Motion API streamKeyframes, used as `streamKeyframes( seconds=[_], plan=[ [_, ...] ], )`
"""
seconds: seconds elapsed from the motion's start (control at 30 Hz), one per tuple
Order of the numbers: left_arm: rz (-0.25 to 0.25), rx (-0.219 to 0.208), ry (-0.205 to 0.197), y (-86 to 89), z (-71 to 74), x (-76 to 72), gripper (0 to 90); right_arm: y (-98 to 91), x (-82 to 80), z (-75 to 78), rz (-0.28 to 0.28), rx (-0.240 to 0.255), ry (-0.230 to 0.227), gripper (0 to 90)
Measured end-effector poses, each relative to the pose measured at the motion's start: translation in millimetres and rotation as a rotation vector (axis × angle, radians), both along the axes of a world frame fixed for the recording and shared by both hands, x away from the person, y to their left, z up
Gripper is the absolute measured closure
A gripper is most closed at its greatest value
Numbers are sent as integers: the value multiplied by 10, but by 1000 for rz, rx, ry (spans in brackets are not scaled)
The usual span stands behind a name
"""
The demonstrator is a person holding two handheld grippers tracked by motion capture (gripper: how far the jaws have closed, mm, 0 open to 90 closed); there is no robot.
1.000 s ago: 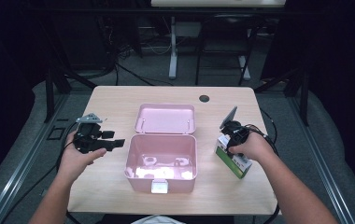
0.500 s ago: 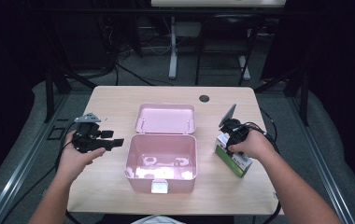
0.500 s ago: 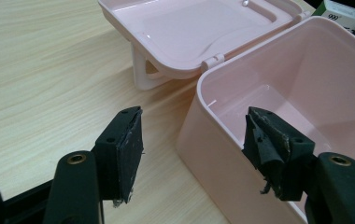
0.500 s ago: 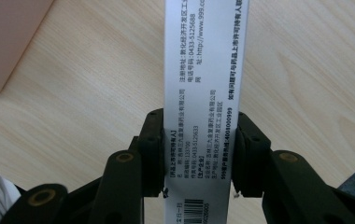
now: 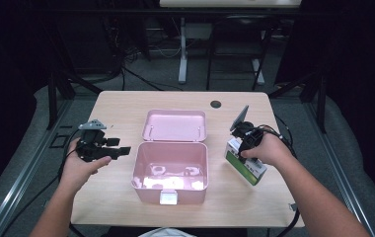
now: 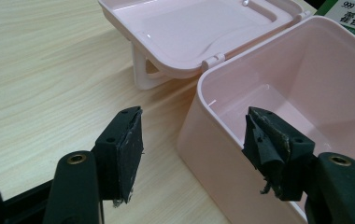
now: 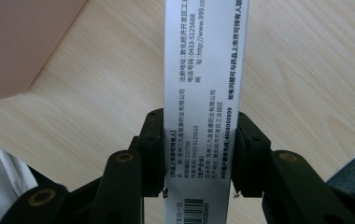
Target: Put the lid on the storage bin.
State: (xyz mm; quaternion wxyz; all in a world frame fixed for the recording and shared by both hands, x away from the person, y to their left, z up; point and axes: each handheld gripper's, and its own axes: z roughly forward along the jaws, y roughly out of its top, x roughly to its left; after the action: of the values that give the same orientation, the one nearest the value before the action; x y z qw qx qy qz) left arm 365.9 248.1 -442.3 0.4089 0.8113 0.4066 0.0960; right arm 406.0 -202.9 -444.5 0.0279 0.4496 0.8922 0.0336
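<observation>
A pink plastic box (image 5: pixel 171 168) stands open at the table's middle, its lid (image 5: pixel 175 125) laid back behind it. Right of it, my right gripper (image 5: pixel 247 148) is shut on a green and white medicine carton (image 5: pixel 246 165), held a little above the table. In the right gripper view both pads press the carton's white printed side (image 7: pixel 203 88). My left gripper (image 5: pixel 121 150) hangs left of the box with its jaws wide apart and nothing between them. The left gripper view looks past its fingertips (image 6: pixel 128 149) at the box's near corner (image 6: pixel 203 93).
The wooden table (image 5: pixel 116 113) has a round cable hole (image 5: pixel 216 104) at its back edge. Cables trail from both grippers off the table's sides. Dark floor, desk legs and metal frames surround the table.
My right hand has lifted the carton slightly off the table. The left hand and the pink box have stayed where they were.
</observation>
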Motion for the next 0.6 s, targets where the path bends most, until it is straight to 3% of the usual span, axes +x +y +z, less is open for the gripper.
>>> streamKeyframes(
  seconds=[0.6],
  plan=[
    [-3, 6, -6, -6, -1, -7, 371, 120, -84, 269, 38, -8, -6, 610]
  ],
)
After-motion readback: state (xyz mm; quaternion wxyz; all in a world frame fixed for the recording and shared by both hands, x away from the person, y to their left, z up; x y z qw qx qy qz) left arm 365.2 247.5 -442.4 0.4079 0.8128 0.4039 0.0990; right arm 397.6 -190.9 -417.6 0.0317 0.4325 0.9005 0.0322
